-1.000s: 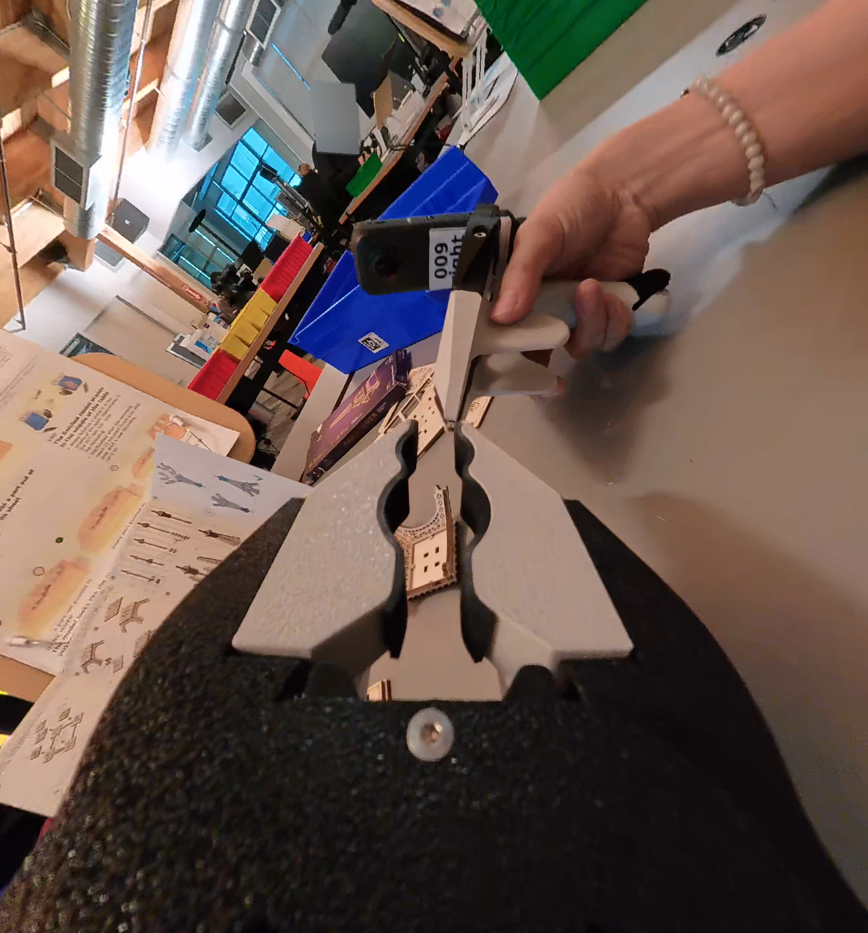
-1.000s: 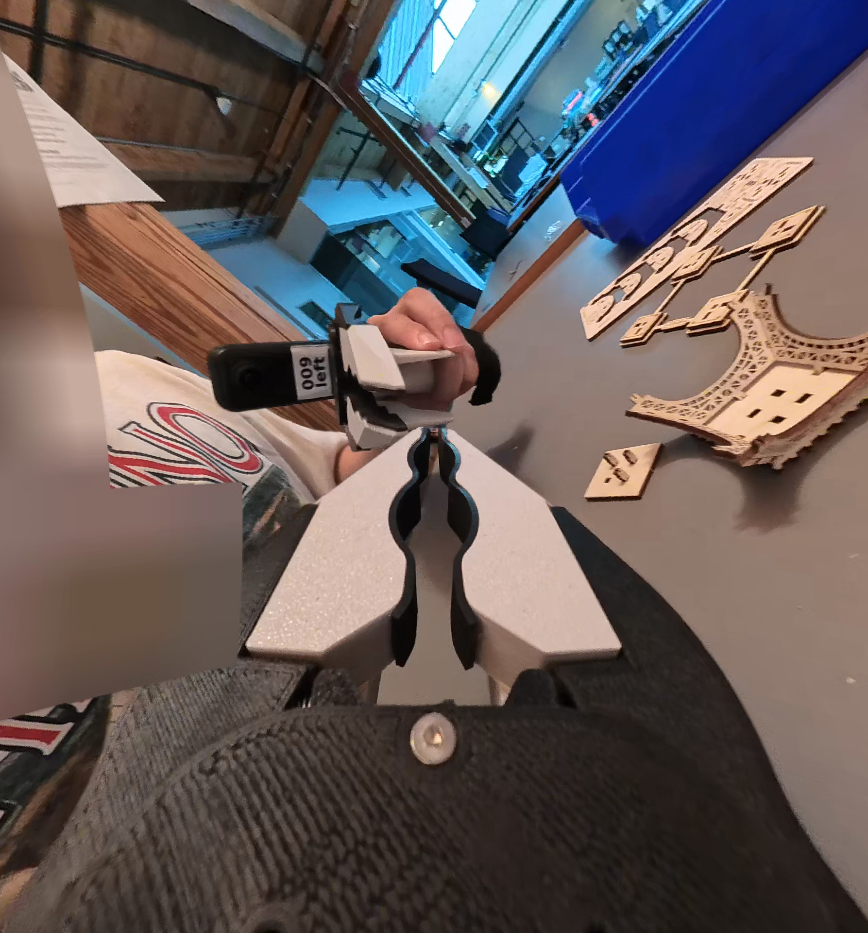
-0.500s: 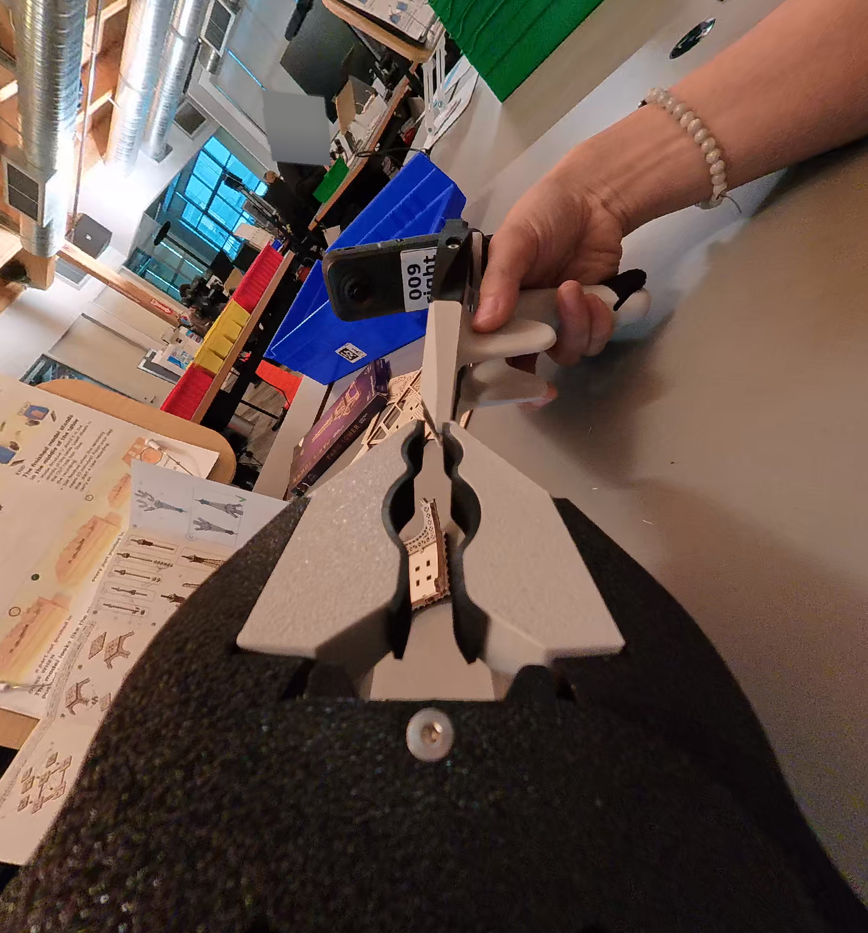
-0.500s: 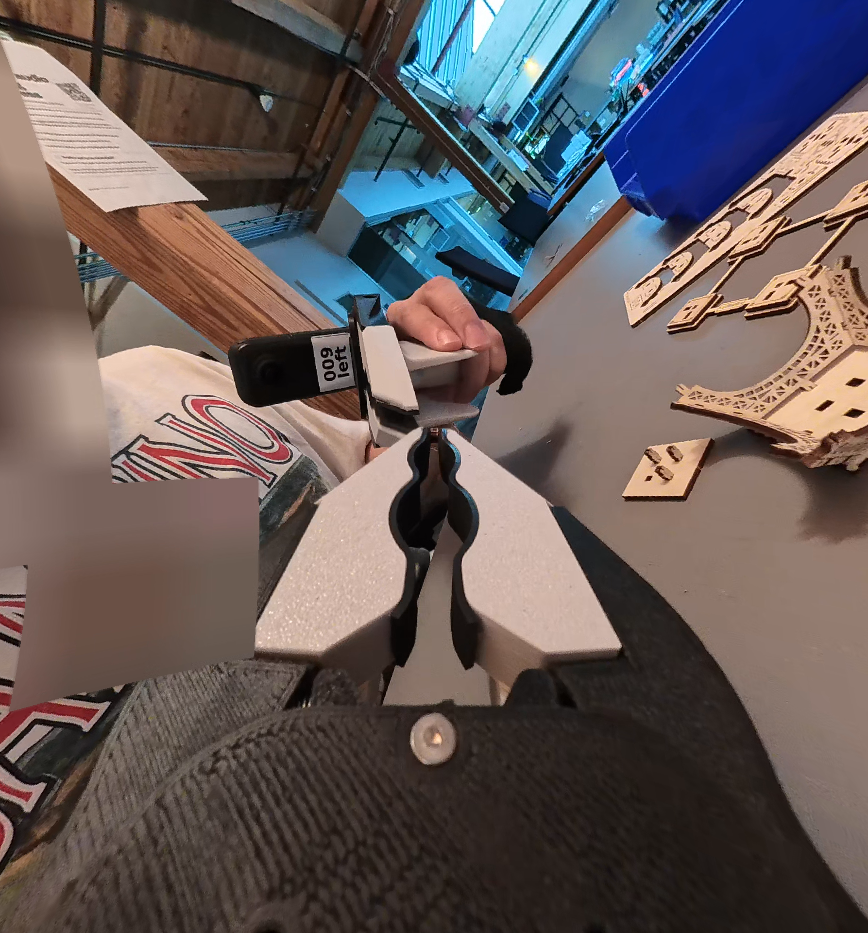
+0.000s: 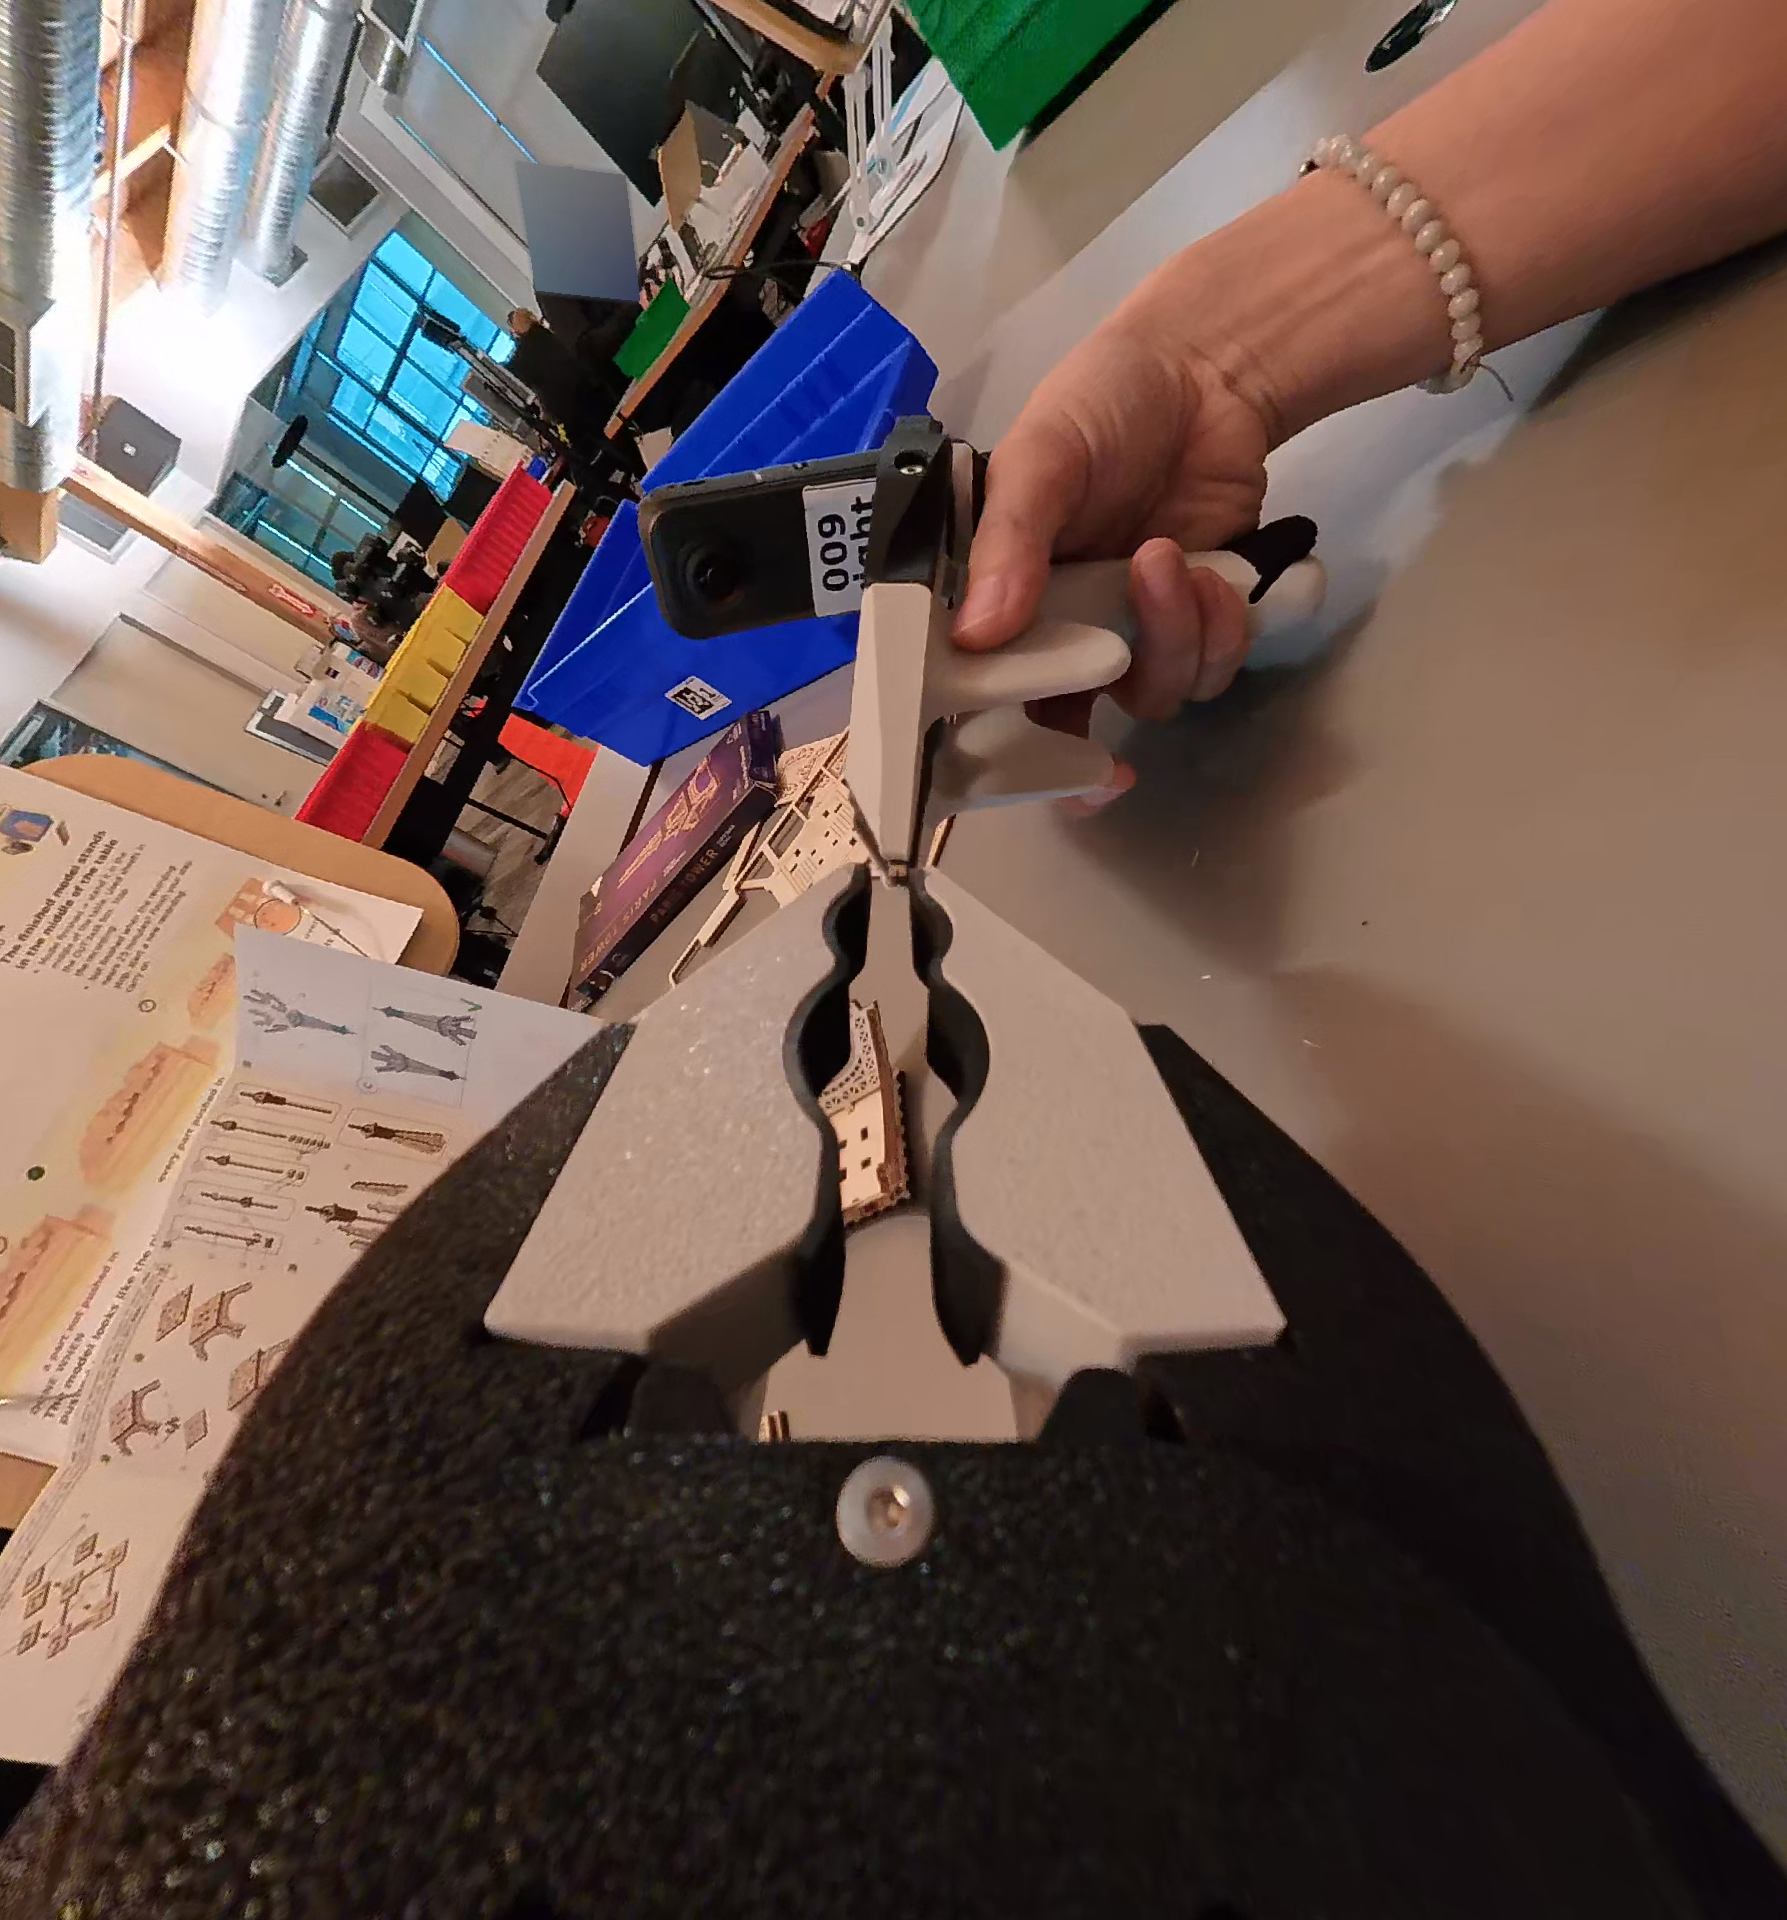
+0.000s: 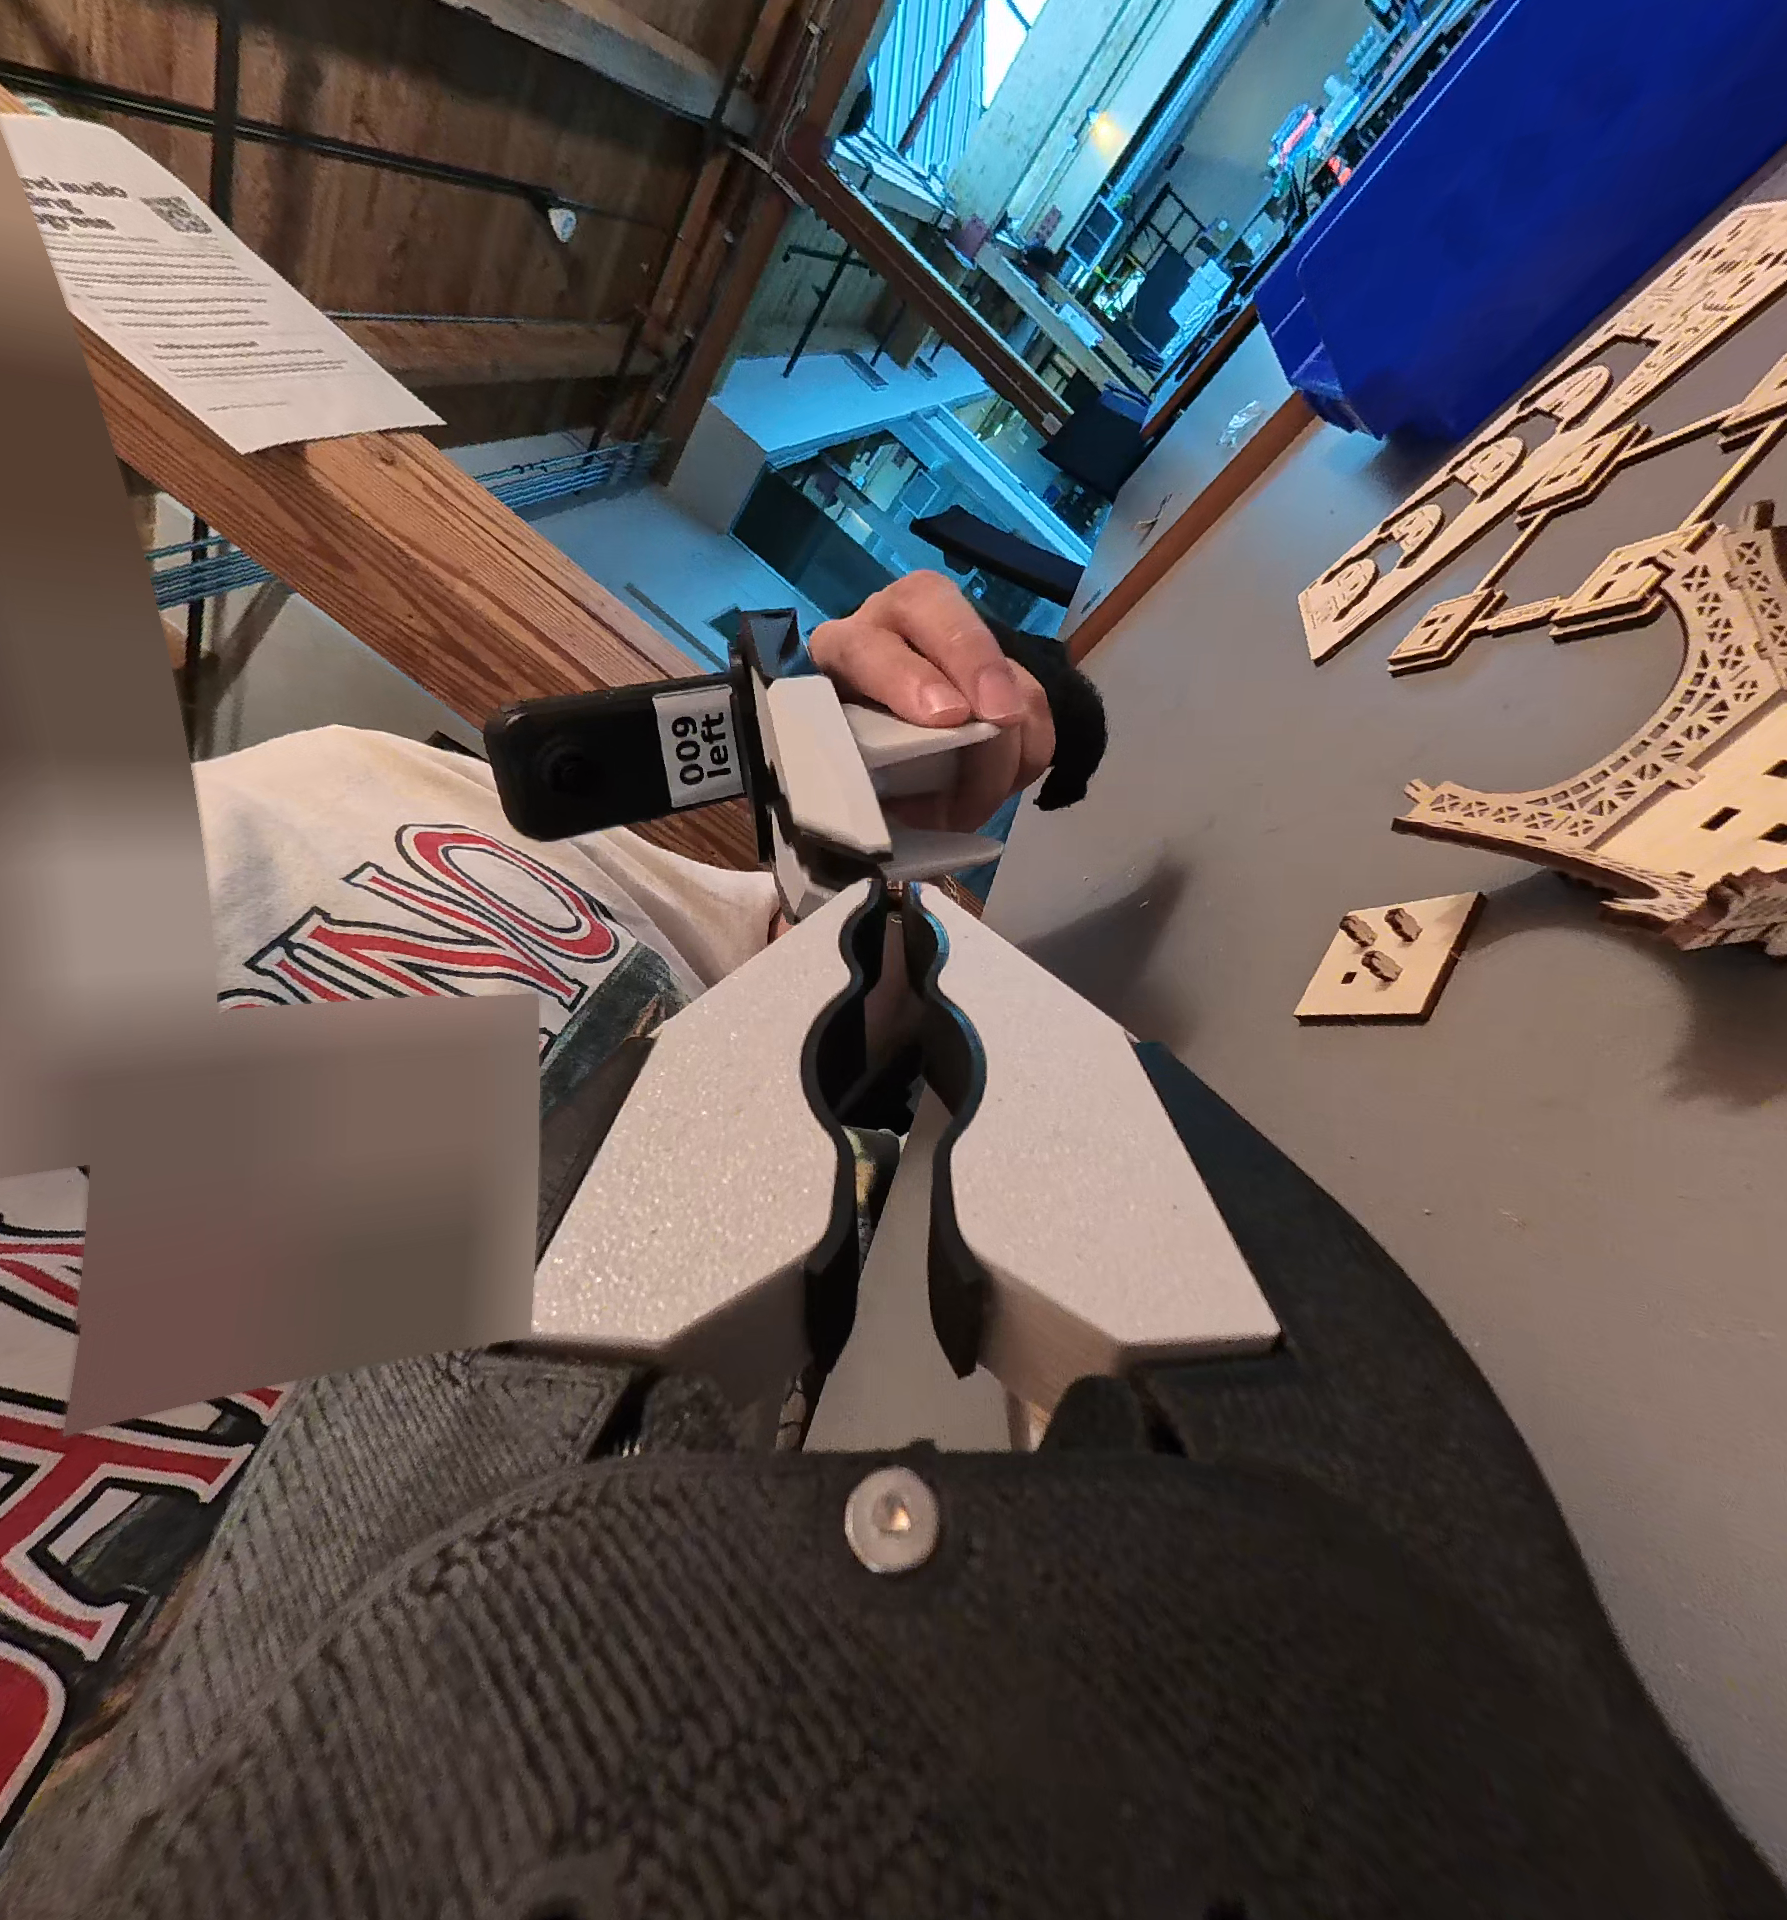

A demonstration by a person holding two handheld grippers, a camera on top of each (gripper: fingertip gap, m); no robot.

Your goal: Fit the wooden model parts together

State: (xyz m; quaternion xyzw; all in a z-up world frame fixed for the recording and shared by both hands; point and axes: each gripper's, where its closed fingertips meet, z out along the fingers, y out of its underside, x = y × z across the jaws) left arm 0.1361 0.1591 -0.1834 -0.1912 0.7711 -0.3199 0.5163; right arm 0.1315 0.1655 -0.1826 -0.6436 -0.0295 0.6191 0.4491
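My left gripper [image 5: 897, 883] and my right gripper [image 6: 894, 899] meet tip to tip above the grey table [image 6: 1491, 1299]. Both are shut on a small wooden part [image 5: 899, 871] pinched where the tips touch. It is too small to tell whether it is one piece or two. The right gripper [image 5: 891, 847] comes in from above in the left wrist view. The left gripper [image 6: 858, 868] shows ahead in the right wrist view. A lattice tower base [image 6: 1699, 810] lies on the table to the right. It also shows through the gap between my left fingers [image 5: 868, 1122].
A small square plate [image 6: 1388, 961] and a wooden parts sheet [image 6: 1554, 457] lie near the tower base. A blue bin [image 5: 743, 540] and a purple box [image 5: 671, 873] stand behind. Instruction sheets [image 5: 141, 1091] lie on the left. The person's torso [image 6: 401, 894] is close behind the left gripper. Less than 4 cm separates the two grippers' tips.
Both grippers stay tip to tip and have turned slightly together. The tower base has slid toward the right edge of the right wrist view.
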